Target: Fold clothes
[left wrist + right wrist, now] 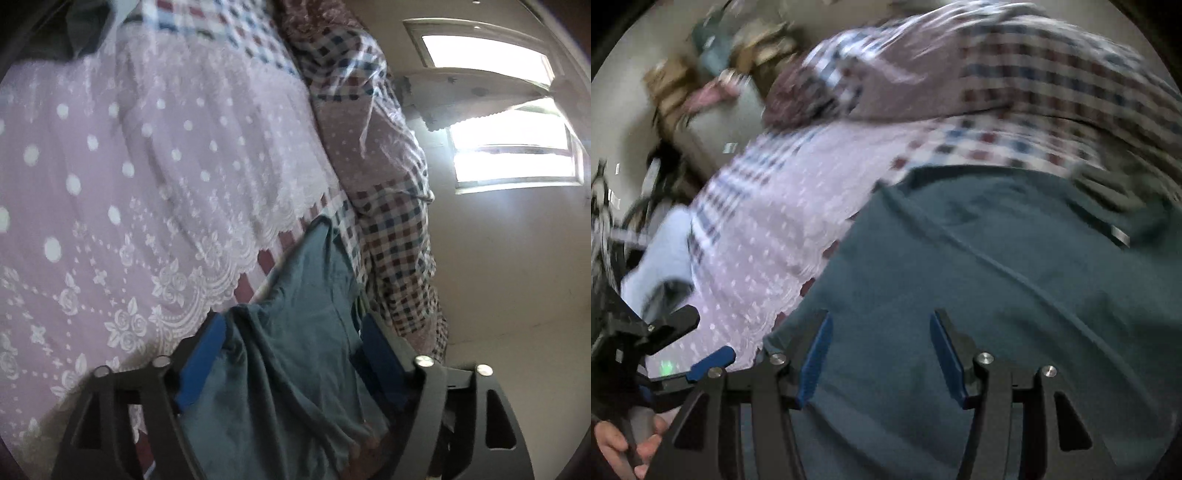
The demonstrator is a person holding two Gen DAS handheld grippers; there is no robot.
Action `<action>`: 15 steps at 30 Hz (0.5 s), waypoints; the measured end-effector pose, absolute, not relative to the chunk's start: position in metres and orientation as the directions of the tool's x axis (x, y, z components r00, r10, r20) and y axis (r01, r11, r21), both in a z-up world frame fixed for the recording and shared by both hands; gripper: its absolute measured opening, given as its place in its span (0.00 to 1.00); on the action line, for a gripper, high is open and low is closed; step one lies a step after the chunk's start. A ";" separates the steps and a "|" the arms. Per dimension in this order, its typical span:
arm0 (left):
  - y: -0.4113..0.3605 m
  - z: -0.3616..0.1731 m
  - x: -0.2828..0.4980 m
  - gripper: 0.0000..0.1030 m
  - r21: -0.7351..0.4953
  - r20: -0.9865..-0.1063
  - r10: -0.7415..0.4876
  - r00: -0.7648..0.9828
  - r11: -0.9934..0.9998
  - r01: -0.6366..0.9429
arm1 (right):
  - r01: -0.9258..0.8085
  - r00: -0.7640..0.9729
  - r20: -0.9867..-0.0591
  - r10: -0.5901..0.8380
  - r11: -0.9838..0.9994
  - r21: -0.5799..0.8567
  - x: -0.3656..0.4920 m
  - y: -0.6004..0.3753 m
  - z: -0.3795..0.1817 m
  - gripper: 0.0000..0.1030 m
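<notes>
left gripper [291,354]: we see teal garment [303,332] bunched between its parted jaws; grip unclear.
right gripper [882,354]: jaws apart over garment.
hidden: garment's outline cropped, right view blurred.

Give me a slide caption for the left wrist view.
Left tool, fingers spread, straddles a bunched teal garment over a pink lace bedspread, window behind.

right gripper [881,354]: jaws held apart over teal garment [997,277] | garment spread on lace-covered bed [768,229] | view blurred
</notes>
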State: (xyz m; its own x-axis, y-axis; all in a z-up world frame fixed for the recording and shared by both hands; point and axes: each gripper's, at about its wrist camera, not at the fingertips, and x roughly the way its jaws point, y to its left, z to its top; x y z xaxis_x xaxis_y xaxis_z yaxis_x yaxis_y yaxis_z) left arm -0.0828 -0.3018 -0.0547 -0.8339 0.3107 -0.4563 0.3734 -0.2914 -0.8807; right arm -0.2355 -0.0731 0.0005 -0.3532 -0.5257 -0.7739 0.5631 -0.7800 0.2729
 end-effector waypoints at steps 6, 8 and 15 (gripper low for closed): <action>-0.290 -0.013 -0.078 0.81 -0.869 -0.415 0.280 -0.866 -0.403 0.286 | 0.510 -0.501 -0.646 -0.576 -0.799 0.318 -0.183 -0.001 0.057 0.57; -0.282 0.004 -0.077 0.81 -0.853 -0.402 0.278 -0.872 -0.460 0.247 | 0.498 -0.557 -0.601 -0.574 -0.809 0.311 -0.158 0.027 0.079 0.57; -0.235 0.067 -0.073 0.81 -0.741 -0.373 0.298 -0.879 -0.665 0.089 | 0.416 -0.745 -0.438 -0.503 -0.864 0.283 -0.069 0.143 0.149 0.70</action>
